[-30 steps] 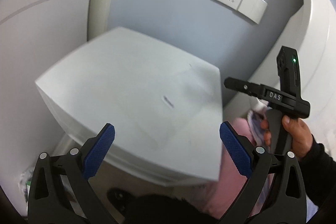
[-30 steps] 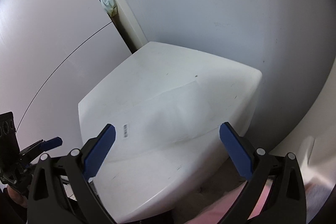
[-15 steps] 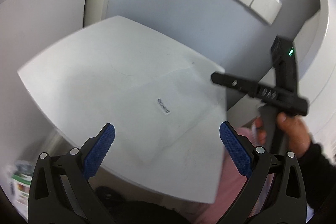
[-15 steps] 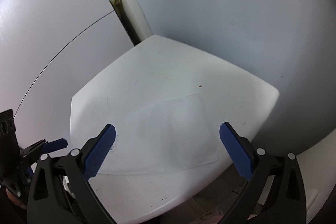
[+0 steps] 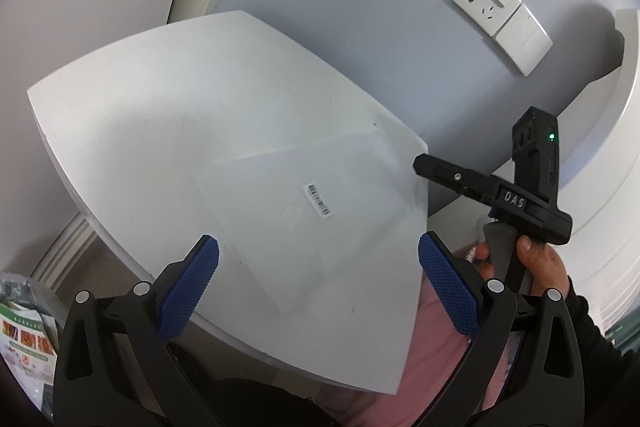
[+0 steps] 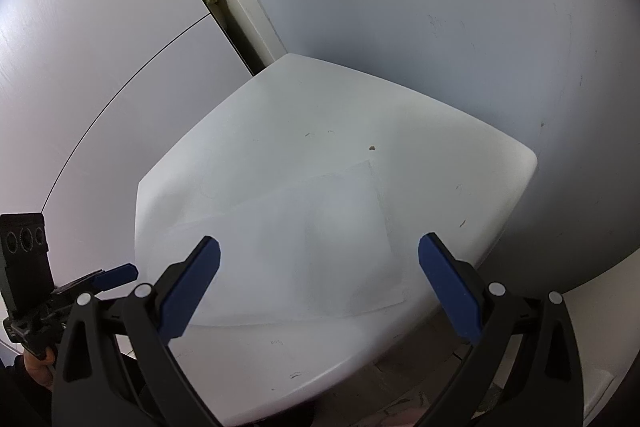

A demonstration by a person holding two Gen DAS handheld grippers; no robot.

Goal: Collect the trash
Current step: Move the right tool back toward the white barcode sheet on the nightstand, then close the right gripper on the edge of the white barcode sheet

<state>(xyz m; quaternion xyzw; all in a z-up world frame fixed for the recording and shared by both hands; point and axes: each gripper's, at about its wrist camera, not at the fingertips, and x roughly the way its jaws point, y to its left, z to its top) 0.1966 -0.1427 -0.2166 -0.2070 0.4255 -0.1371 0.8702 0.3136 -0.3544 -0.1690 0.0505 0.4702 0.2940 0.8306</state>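
Over the last second both cameras have climbed and tipped down, so the white desk (image 5: 168, 131) now shows its whole top rather than its front face. That brings the trash into reach: a thin, nearly clear plastic sheet (image 5: 304, 211) with a small barcode sticker (image 5: 319, 200), lying flat on the desk's near right part, its far corner close to the right edge. In the right wrist view the same sheet (image 6: 320, 247) is faint, spreading from mid-desk toward the near edge. Nothing has been lifted yet; this looks like the approach to the first pick.

The left gripper (image 5: 318, 283) hovers over the desk's near edge, jaws wide and empty, with the sheet between and beyond them. The right gripper (image 6: 319, 279) hangs above the near right part, jaws likewise wide with nothing in them; seen from the left wrist, it (image 5: 480, 183) sits just off the desk's right edge, pointing inward, held by a hand (image 5: 532, 263) in a dark sleeve.

A flat film like this will likely need an edge or corner caught.
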